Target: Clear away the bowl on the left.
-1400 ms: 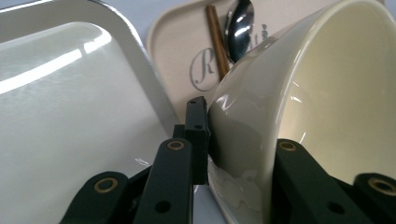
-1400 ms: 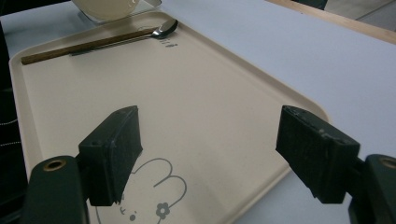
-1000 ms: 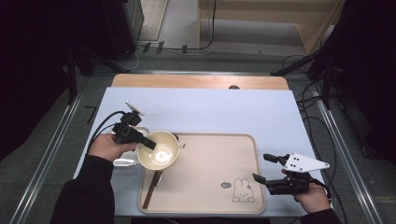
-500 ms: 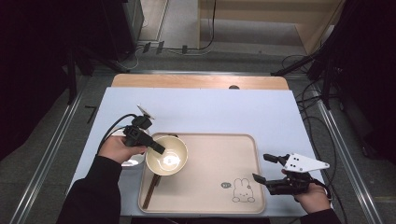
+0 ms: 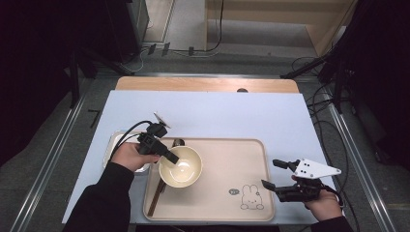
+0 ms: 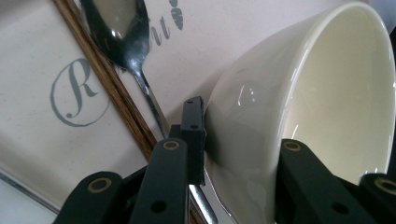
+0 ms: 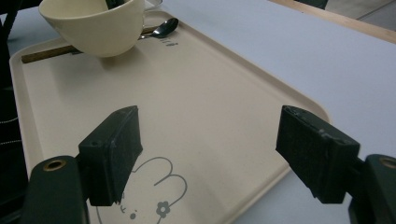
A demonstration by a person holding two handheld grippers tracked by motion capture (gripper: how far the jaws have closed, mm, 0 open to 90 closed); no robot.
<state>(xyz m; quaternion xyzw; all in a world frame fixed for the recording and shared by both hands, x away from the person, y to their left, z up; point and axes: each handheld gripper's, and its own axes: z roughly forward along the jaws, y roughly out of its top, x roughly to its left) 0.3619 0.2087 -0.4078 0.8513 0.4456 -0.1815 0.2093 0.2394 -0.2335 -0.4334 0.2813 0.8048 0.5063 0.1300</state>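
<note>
A cream bowl (image 5: 180, 166) sits on the left part of a beige tray (image 5: 227, 159). My left gripper (image 5: 173, 157) is shut on the bowl's near-left rim. In the left gripper view one pad (image 6: 194, 135) lies against the bowl's (image 6: 280, 93) outer wall and the other jaw is inside; the jaws have just been opening a little. A metal spoon (image 6: 121, 32) and brown chopsticks (image 6: 107, 79) lie on the tray beside the bowl. My right gripper (image 5: 270, 173) stands open over the tray's right edge, with nothing between its jaws (image 7: 224, 154).
A shallow metal dish (image 5: 113, 145) lies on the pale blue table left of the tray, partly under the left hand. A rabbit drawing (image 5: 251, 197) marks the tray's front right. A wooden strip (image 5: 208, 84) runs along the table's far edge.
The left gripper has carried the bowl to the right, from the tray's left edge further onto the tray. The right gripper has stayed where it was.
</note>
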